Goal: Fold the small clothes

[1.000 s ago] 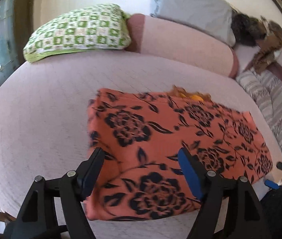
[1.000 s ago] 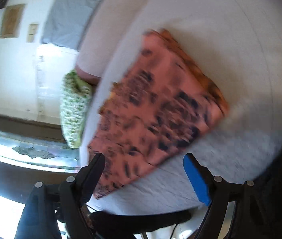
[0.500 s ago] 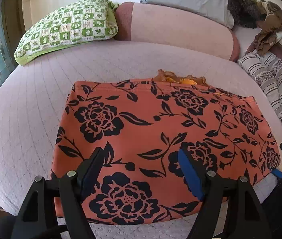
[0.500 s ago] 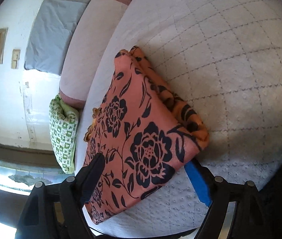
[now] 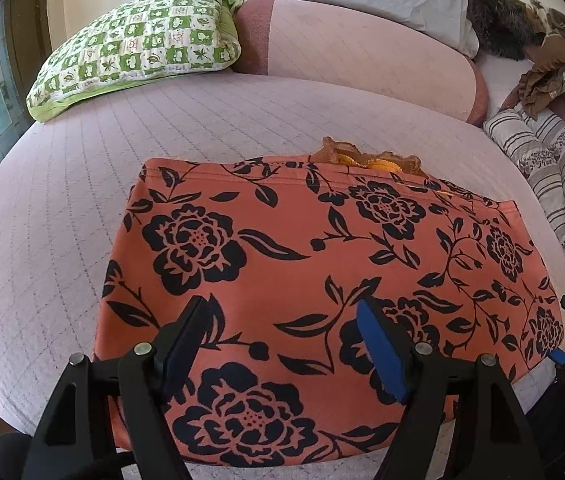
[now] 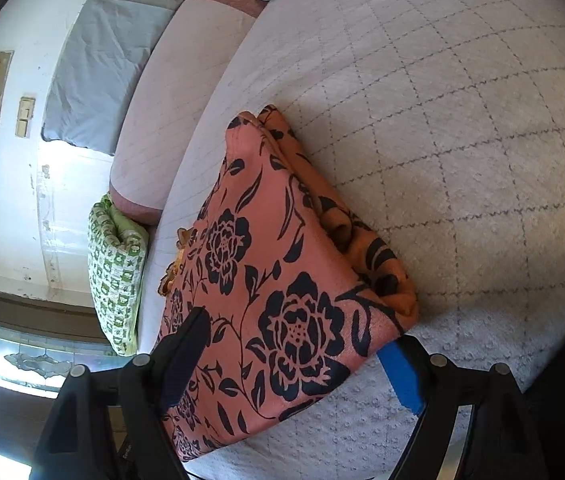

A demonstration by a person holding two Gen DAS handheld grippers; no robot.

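Quilted bed (image 5: 62, 208) carries the work; I hold the left tool (image 5: 282, 344) spread apart over the near edge of the folded orange floral garment (image 5: 282, 248), right tool (image 6: 302, 360) likewise apart at its corner, green checked pillow (image 5: 138, 52) beyond.

A big bed (image 5: 62, 216) with a pale quilted cover. On it lies a folded orange cloth with black flowers (image 5: 282, 264). A green checked pillow (image 5: 138, 48) and a long pink bolster (image 5: 362, 56) lie at the far end, maybe touching.
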